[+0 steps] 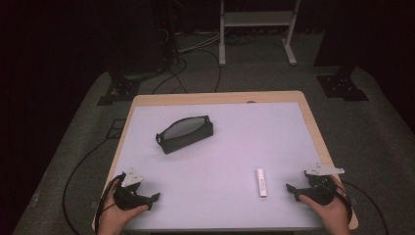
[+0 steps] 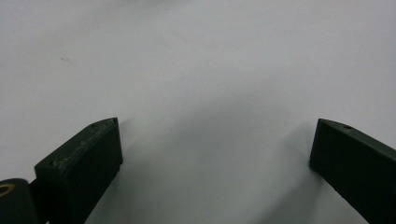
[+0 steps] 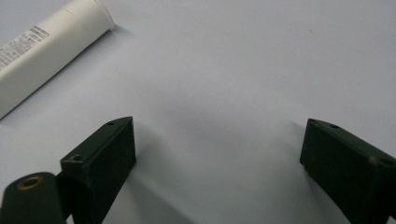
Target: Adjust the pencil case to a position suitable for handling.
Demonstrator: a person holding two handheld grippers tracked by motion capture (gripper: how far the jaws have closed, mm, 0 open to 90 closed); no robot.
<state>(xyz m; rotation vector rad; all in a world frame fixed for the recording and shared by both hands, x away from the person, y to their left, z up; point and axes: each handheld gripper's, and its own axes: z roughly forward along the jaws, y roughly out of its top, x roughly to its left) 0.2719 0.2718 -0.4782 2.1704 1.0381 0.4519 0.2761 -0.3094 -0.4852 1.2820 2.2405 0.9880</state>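
1. The left gripper (image 1: 147,198) rests low at about 7 o'clock on the pale lilac rectangular surface (image 1: 220,147), held by the person's left hand (image 1: 117,213) that comes in from the bottom edge of the high view.
2. In the left gripper view the left gripper (image 2: 212,149) has its two black fingers (image 2: 84,163) spread wide, released, with bare surface between them and nothing in their grasp.
3. The right gripper (image 1: 293,190) sits at about 5 o'clock on the surface, held by the person's right hand (image 1: 333,210); its grey three-cornered plate points toward 2 o'clock.
4. In the right gripper view the right gripper (image 3: 219,144) also has its black fingers (image 3: 105,156) released and well apart, empty, with only bare surface between them.
5. A slim white plastic tube with small printed text (image 1: 262,182) lies flat on the surface just beside the right gripper, on its 9 o'clock side, its length running from 12 to 6 o'clock. In the right gripper view the tube (image 3: 44,56) lies at 10 o'clock from the fingers, apart from them and untouched.
6. A black soft pouch with a grey lining, zip open (image 1: 185,133), lies near the middle of the surface toward 11 o'clock, well apart from both grippers and from the tube.
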